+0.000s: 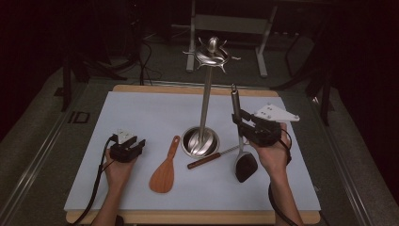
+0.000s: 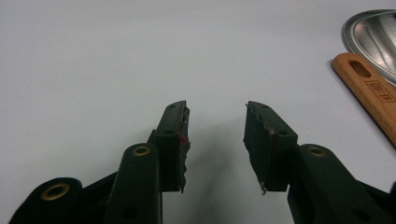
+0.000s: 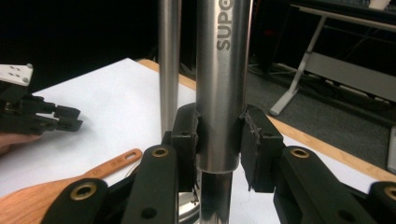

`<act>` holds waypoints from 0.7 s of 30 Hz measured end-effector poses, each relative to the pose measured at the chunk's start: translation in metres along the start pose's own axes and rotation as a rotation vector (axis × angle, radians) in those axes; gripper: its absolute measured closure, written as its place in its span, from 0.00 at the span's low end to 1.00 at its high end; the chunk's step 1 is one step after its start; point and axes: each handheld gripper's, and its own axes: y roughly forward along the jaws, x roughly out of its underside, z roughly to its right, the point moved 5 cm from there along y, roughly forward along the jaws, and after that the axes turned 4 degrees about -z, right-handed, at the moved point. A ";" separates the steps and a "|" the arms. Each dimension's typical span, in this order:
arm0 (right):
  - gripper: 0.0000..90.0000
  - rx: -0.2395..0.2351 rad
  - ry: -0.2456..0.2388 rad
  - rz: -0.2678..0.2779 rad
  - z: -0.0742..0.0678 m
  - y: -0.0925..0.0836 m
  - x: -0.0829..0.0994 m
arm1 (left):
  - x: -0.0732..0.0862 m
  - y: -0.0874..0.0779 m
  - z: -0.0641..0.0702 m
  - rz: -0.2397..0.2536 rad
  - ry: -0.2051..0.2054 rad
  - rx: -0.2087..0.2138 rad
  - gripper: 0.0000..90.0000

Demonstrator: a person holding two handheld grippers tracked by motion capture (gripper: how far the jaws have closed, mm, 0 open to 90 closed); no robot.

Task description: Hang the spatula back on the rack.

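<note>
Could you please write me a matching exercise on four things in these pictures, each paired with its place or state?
1. black spatula
2. wooden rice paddle
3. left gripper
4. wooden-handled utensil

A. lies flat, left of the rack base
B. open, nothing between its jaws
C. steel handle clamped in the right gripper, head hanging down
D. lies on the mat between the rack base and the held tool

Pairs: 1-C, 2-A, 3-B, 4-D
</note>
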 end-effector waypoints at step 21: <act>0.77 0.005 -0.013 0.125 -0.021 -0.012 -0.033 | 0.000 0.000 0.000 -0.008 0.002 0.000 0.66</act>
